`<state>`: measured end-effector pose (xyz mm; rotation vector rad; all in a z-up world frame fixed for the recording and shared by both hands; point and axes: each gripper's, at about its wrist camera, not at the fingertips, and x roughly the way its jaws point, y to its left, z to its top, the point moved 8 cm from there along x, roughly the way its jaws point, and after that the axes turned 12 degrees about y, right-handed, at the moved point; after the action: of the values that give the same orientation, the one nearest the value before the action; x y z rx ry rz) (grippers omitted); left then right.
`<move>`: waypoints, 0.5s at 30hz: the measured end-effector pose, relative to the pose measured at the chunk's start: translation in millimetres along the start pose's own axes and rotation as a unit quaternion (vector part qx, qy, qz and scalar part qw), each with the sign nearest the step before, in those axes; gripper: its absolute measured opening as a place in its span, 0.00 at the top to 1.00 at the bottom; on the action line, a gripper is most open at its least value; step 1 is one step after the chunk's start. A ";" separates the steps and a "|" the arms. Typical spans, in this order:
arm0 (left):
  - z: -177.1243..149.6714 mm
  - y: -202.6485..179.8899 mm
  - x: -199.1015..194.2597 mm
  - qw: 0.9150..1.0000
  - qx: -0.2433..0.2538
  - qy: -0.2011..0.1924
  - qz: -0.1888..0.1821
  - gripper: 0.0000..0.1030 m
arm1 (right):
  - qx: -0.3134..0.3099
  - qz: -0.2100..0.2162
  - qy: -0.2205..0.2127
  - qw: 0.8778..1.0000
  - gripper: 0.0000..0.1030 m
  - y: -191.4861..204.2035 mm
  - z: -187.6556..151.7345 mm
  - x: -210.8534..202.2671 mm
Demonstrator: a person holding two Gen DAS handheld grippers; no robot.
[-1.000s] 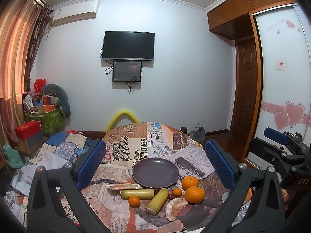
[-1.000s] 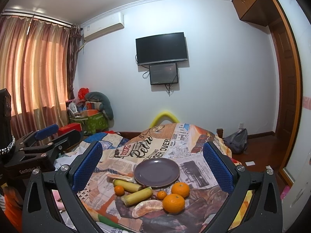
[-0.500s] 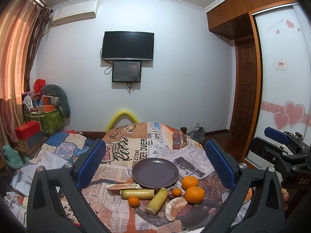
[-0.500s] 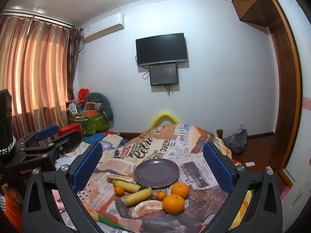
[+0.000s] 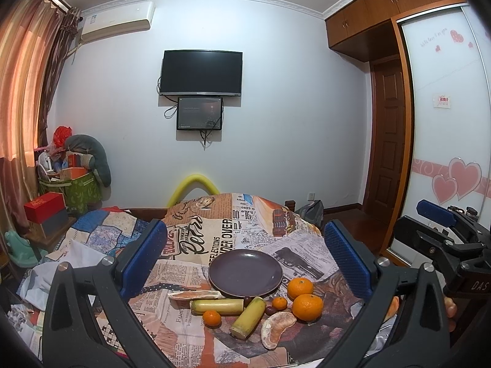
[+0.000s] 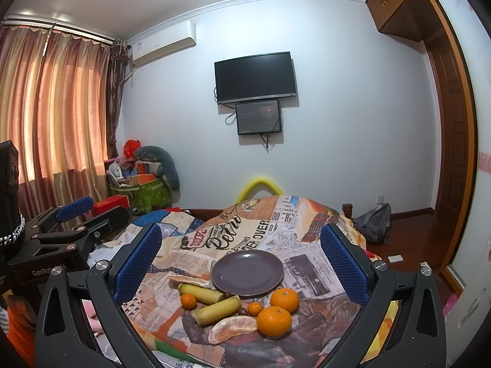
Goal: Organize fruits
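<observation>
Hovering wide open and empty short of the plate, left gripper and right gripper, with oranges, sugarcane pieces and pomelo segments crowded against the plate's near rim, bare patterned cloth beyond its far rim.

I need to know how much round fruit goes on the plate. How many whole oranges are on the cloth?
4. Two large oranges sit right of the fruit group, a small one just left of them, another small one at the left. None looks hidden.
</observation>
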<state>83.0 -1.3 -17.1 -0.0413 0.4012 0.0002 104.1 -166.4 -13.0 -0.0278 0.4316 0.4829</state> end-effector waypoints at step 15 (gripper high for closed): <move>-1.4 0.1 0.3 1.000 0.000 0.001 0.000 0.00 | -0.002 0.003 0.004 1.000 0.00 1.2 -1.9 0.5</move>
<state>82.7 -1.2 -18.5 -0.0409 0.4042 -0.0005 103.2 -165.3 -14.8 -0.0326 0.4390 0.4887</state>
